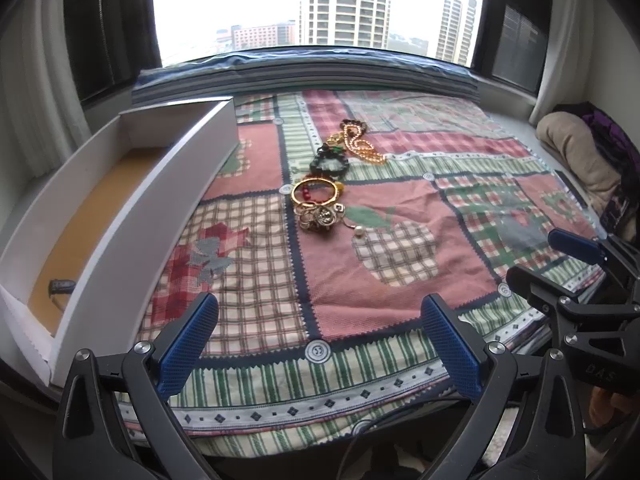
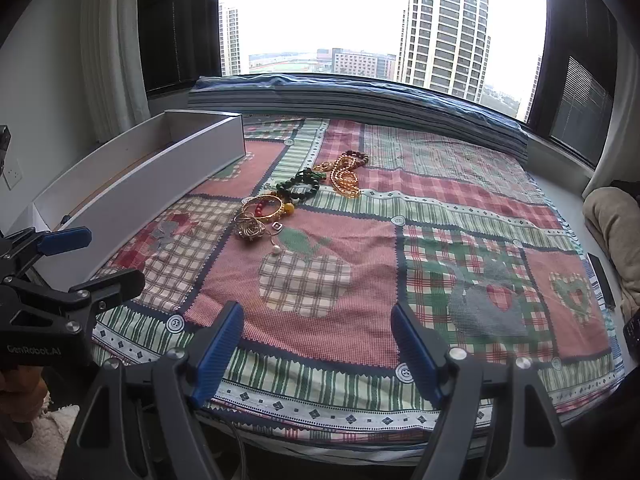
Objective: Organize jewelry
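L gripper [image 1: 320,340] & R gripper [image 2: 316,344] both open, empty, above cloth [image 2: 340,280]. Jewelry pile [image 1: 320,196] beside white box [image 1: 132,208], untouched.

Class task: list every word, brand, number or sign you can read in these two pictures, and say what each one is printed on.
"GenRobot.AI": white letters on the black body of the left tongs, seen in the right wrist view.
"DAS": faint raised letters on the black body of the right tongs, seen in the left wrist view; possibly cut off.
Nothing readable on the long white drawer-like tray, the patchwork checked cloth or the jewellery pile.
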Action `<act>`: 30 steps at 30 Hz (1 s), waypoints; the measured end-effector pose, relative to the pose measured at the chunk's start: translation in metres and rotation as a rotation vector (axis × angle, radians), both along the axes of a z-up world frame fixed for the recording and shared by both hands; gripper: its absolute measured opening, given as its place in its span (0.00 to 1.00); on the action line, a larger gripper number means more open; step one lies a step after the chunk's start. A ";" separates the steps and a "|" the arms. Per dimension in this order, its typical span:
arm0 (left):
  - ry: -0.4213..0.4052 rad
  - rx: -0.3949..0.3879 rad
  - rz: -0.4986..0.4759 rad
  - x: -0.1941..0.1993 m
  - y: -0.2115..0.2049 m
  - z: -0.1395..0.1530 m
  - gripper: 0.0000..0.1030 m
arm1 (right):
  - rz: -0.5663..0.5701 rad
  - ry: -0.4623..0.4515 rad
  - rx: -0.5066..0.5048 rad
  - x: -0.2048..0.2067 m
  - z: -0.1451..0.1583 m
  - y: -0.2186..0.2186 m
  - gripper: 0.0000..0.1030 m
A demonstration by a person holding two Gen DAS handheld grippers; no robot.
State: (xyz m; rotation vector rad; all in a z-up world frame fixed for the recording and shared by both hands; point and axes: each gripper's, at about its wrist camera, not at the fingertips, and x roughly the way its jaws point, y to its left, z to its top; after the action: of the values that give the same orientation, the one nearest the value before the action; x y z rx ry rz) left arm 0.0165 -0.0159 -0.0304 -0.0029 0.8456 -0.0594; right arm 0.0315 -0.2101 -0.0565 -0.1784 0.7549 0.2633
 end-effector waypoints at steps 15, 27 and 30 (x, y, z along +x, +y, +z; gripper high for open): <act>0.002 -0.019 0.012 0.002 0.005 -0.001 0.98 | -0.013 -0.008 0.003 0.002 0.001 -0.002 0.75; 0.011 -0.018 0.015 0.004 0.006 -0.003 0.98 | -0.014 -0.001 0.002 0.005 -0.001 -0.002 0.75; 0.012 -0.018 0.018 0.004 0.006 -0.003 0.98 | -0.015 -0.001 0.002 0.004 -0.001 -0.002 0.75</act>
State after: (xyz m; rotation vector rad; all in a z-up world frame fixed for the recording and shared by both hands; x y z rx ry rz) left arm 0.0204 -0.0102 -0.0333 -0.0274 0.8573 -0.0502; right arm 0.0358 -0.2116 -0.0579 -0.1707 0.7542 0.2501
